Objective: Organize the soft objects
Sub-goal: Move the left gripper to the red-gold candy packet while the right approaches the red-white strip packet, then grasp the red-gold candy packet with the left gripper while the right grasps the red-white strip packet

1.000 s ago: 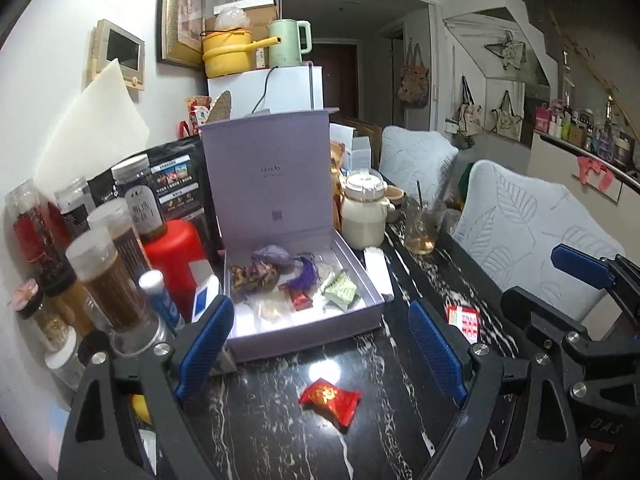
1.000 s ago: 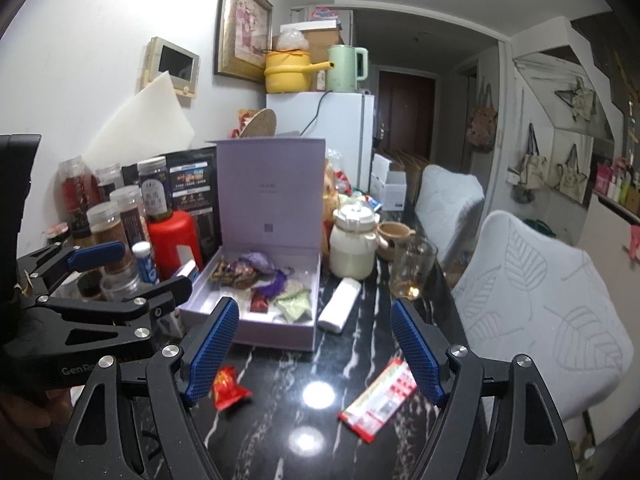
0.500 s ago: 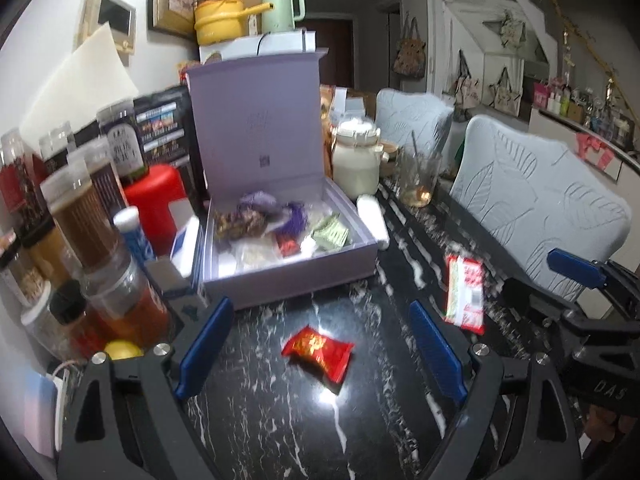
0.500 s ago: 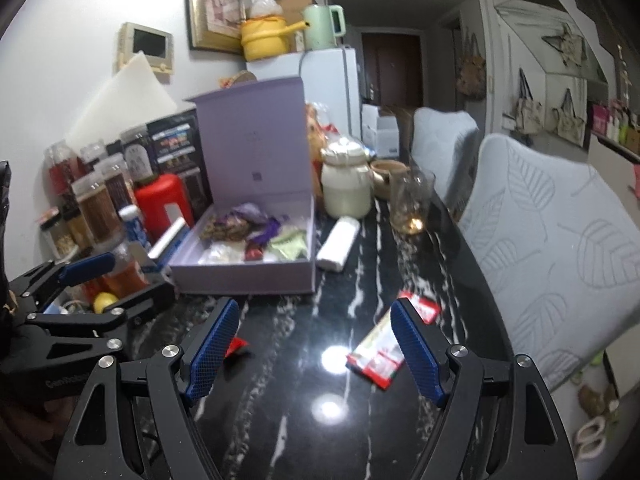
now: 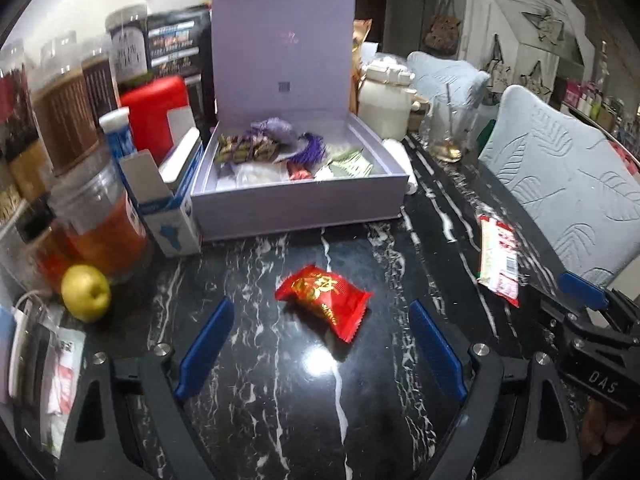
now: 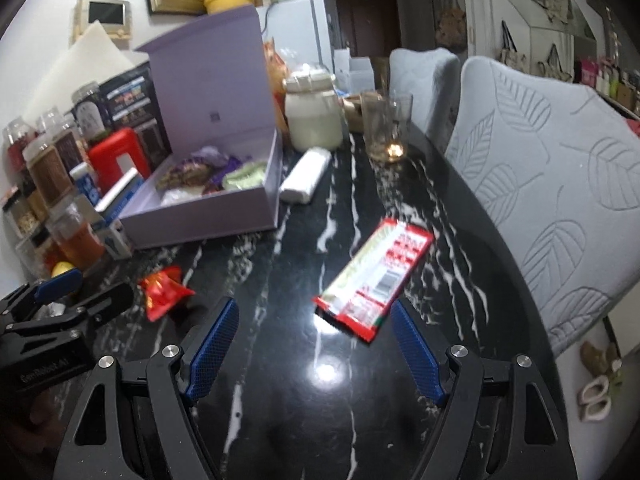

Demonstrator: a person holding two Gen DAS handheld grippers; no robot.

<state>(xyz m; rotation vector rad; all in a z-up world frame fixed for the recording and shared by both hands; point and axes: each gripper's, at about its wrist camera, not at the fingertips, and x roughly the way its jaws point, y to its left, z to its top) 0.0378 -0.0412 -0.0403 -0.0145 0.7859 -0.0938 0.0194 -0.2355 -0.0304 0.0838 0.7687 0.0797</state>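
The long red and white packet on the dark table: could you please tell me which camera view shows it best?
The right wrist view: the long red and white packet lies whole and near centre, just ahead of the right gripper, its barcode visible. In the left wrist view the packet sits far right, narrowed, blurred and distorted by the fisheye.

left claw (image 5: 322, 318) and right claw (image 6: 314, 318), side by side, both angled downward with blue-padded jaws spread wide and empty.
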